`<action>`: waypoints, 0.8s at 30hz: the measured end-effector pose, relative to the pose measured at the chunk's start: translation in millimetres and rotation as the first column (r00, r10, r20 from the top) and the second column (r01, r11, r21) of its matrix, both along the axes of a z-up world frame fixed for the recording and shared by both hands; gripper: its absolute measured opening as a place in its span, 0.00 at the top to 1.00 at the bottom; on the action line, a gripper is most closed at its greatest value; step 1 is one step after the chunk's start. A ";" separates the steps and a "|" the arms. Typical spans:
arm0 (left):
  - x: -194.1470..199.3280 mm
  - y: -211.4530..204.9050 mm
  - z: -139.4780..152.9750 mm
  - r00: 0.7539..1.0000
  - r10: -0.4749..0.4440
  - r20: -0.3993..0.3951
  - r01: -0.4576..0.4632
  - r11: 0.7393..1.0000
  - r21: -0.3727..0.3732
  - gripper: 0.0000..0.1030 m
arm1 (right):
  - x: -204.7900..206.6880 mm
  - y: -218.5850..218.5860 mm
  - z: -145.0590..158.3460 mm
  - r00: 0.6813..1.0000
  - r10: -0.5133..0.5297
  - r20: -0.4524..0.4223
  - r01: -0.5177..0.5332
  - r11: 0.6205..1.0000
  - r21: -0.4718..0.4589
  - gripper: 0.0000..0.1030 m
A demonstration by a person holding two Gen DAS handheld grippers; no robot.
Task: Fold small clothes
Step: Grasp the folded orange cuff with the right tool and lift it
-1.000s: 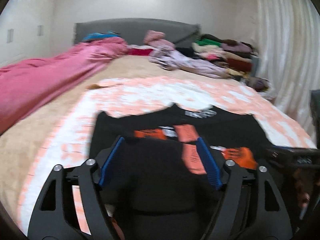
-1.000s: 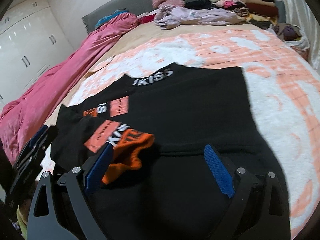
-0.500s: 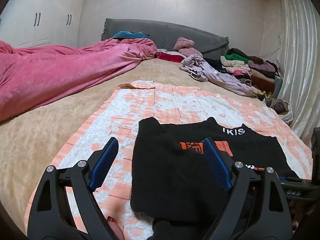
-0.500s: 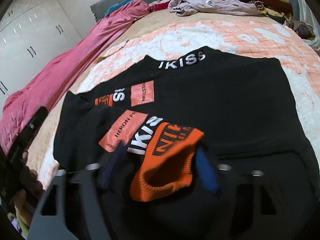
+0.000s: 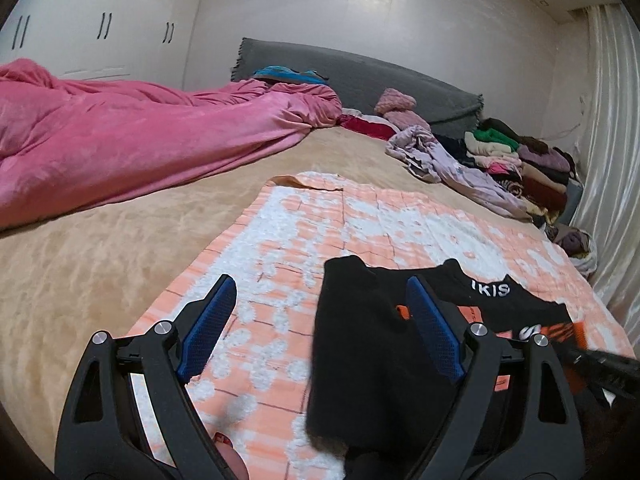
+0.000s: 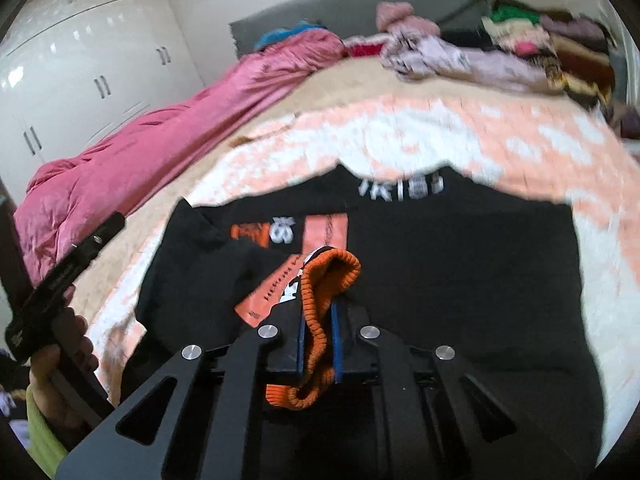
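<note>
Our right gripper [image 6: 318,330] is clamped on the orange ribbed cuff [image 6: 320,280] of a black sweater [image 6: 460,272] spread on the bed [image 5: 100,264]

We see the wide beige bed first, with a pink duvet [image 5: 120,144] heaped along its left side and a pile of folded clothes [image 5: 516,160] stacked at the far right by the grey headboard [image 5: 360,76]; an orange-and-white patterned blanket [image 5: 320,224] lies over the near part, and the black sweater with white lettering at its collar rests flat on that blanket, one sleeve folded across its front; our left gripper [image 5: 320,332] hovers over the sweater's left edge with its blue pads [image 5: 210,330] wide apart and nothing pressed between them, while the right one's pads pinch the cuff
</note>
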State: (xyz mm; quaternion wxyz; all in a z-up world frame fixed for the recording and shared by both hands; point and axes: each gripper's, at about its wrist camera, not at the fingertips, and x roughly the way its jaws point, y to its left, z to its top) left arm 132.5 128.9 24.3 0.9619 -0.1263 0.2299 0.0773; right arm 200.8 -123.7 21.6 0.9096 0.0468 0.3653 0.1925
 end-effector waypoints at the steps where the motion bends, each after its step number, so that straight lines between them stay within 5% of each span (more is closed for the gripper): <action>1: -0.3 1.3 0.0 1.000 0.001 0.000 -0.001 1.000 -0.004 0.23 | -0.8 -0.6 6.5 1.000 0.005 0.020 -0.005 1.000 -0.002 0.92; 10: 2.5 -12.2 -2.0 0.999 -0.038 -0.004 0.038 0.999 0.027 0.23 | 8.4 -42.0 52.9 0.981 -0.075 0.181 0.090 0.993 -0.079 0.92; 24: 26.7 -73.9 -9.5 0.956 -0.289 -0.041 0.291 0.956 0.033 0.30 | 33.7 -94.3 15.9 0.972 -0.200 0.126 0.216 0.967 -0.134 0.95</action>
